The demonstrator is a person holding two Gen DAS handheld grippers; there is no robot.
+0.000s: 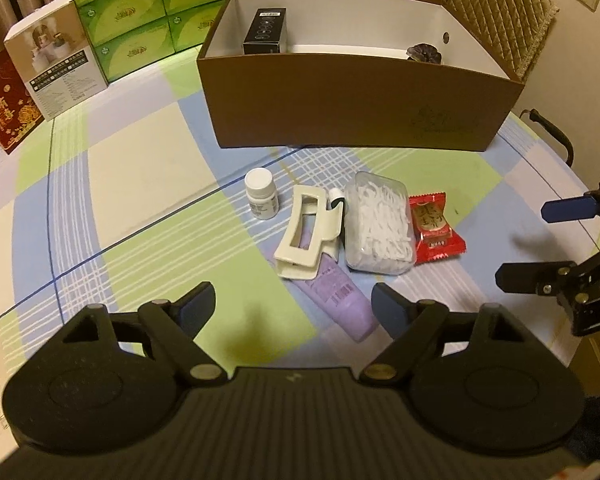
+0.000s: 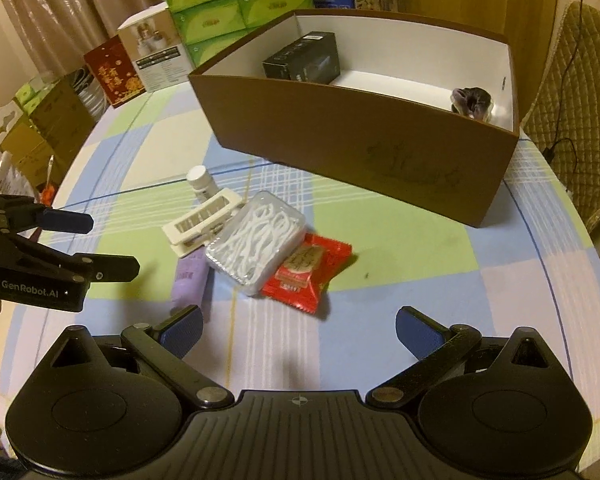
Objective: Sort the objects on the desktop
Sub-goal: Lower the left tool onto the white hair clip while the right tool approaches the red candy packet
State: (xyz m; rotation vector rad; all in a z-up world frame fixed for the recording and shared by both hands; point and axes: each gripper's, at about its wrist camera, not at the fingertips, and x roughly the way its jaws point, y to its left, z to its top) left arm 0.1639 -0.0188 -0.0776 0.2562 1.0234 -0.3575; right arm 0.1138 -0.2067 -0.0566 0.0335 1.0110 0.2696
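A small pile lies mid-table: a white pill bottle (image 1: pixel 261 195), a cream hair claw clip (image 1: pixel 305 236) on a lilac tube (image 1: pixel 339 300), a clear box of white floss picks (image 1: pixel 380 229) and a red snack packet (image 1: pixel 435 228). Behind them stands a brown box (image 1: pixel 364 108) holding a black carton (image 1: pixel 265 32) and a dark scrunchie (image 1: pixel 424 53). My left gripper (image 1: pixel 294 306) hovers open just short of the tube's end, nothing between its fingers. My right gripper (image 2: pixel 298 328) is open too, near the packet (image 2: pixel 306 270), and appears at the right edge (image 1: pixel 524 242) of the left view.
Stacked green tissue boxes (image 1: pixel 140 12), a white product box (image 1: pixel 56 68) and a red printed box (image 1: pixel 8 108) line the far left edge of the checked tablecloth. A quilted chair (image 1: pixel 496 12) stands behind the brown box. More cartons (image 2: pixel 40 128) sit off the table's left.
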